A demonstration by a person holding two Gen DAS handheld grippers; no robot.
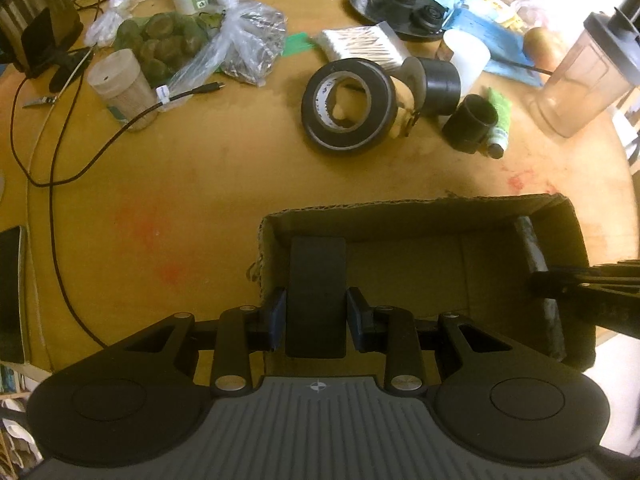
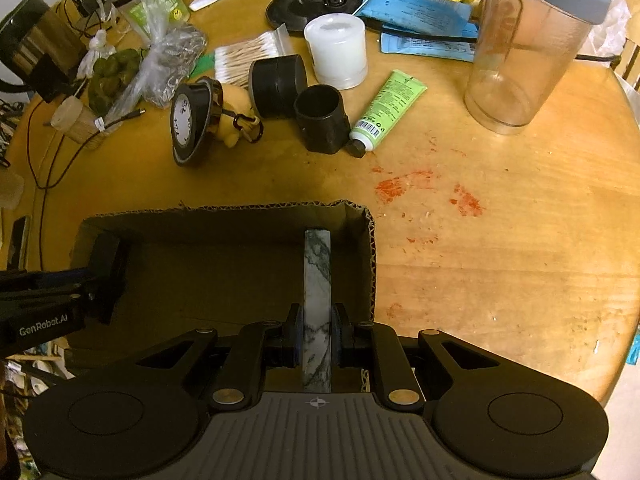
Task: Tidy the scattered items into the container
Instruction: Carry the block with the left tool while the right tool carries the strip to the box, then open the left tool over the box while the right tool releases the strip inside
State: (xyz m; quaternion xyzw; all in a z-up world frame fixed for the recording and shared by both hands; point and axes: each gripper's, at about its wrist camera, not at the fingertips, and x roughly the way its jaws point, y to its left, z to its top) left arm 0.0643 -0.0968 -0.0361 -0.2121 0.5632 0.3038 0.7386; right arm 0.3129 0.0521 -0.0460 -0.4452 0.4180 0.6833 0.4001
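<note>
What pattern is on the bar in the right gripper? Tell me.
White marble with dark grey veins on the bar; clearest in the right wrist view.
</note>
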